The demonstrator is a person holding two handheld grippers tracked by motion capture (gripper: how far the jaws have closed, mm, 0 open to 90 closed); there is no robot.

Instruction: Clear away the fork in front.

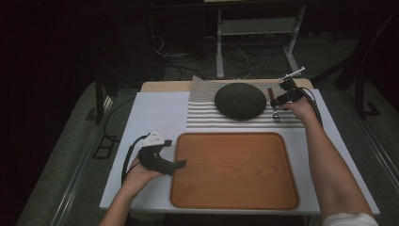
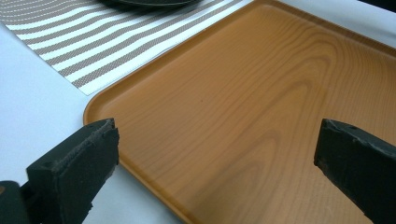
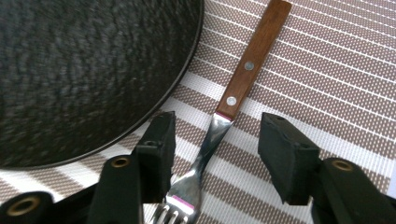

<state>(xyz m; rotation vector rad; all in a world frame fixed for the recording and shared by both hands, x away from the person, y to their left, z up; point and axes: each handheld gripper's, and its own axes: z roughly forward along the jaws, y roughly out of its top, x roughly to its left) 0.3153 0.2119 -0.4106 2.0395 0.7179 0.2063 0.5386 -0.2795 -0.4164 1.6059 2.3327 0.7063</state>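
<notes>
As it straddles the fork (image 3: pixel 201 158), right tool (image 3: pixel 215 140) half-open — pads untouched, left tool (image 2: pixel 215 149) wide over tray (image 2: pixel 243 93).

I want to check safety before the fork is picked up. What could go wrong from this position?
1. The right gripper straddles the fork at its thin metal neck with the pads not yet touching; a grip there could let the wooden handle tip or swing.
2. The dark plate lies close beside one jaw, so the gripper might nudge it.
3. The striped mat could shift if the jaws drag on it.
</notes>
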